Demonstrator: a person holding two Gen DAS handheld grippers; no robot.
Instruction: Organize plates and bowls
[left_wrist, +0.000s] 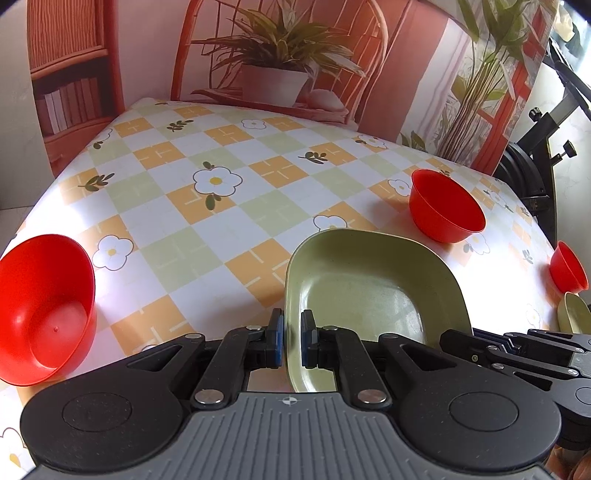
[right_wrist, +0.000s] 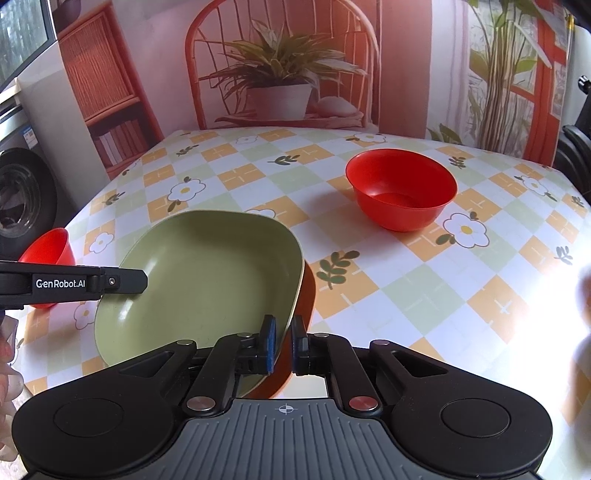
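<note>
Two hand-held grippers meet over one plate (left_wrist: 369, 288). The left gripper (left_wrist: 291, 339) points to 12 o'clock, its blue pads (left_wrist: 277, 341) pinched on the plate's left rim. The right gripper (right_wrist: 282, 343) clamps the opposite rim, also aimed at 12 o'clock. In the right wrist view the left gripper's black finger enters from 9 o'clock, with part of a hand (right_wrist: 9, 373) at the left edge.

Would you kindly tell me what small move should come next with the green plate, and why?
Probably lower the green plate level. Both the left tool and right tool pinch its rim, and it sits tilted over an orange-red plate directly beneath, apparently for stacking.
</note>
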